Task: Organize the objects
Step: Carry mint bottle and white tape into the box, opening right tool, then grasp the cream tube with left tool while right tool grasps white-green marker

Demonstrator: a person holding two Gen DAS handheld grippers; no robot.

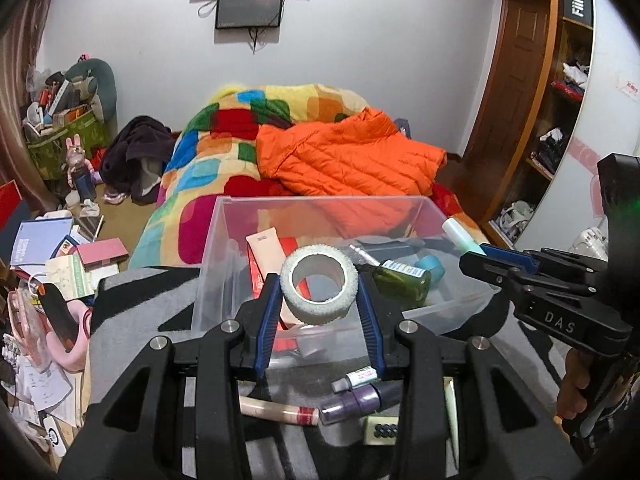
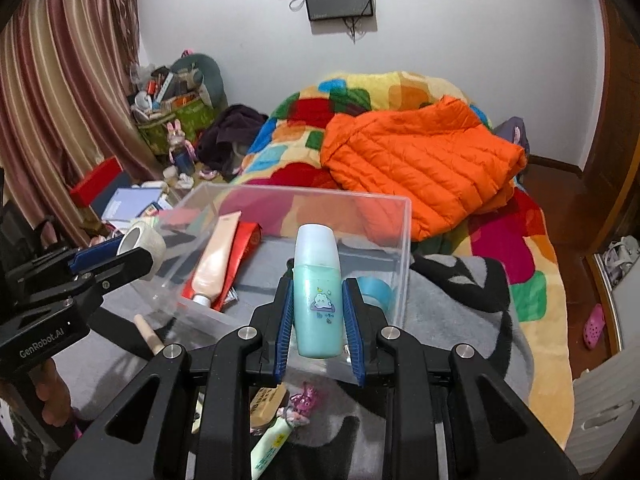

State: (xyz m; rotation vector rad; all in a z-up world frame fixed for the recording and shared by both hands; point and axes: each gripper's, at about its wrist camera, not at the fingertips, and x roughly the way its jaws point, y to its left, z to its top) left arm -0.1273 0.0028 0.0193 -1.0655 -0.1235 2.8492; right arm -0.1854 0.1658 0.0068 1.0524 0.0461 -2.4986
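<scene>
the left gripper (image 1: 319,300) is clenched on a white, rough-textured roll of tape (image 1: 319,289), held above the near edge of a clear plastic storage box (image 1: 224,216) that sits on a grey and black blanket (image 1: 132,320) on the bed. the right gripper (image 2: 318,312) grasps a pale teal plastic bottle with a translucent cap (image 2: 317,300), upright between its blue pads, just in front of the same box. a peach-coloured tube (image 2: 212,264) and a red packet (image 2: 244,248) lie inside the box, and small cosmetics lie on the blanket below the grippers.
</scene>
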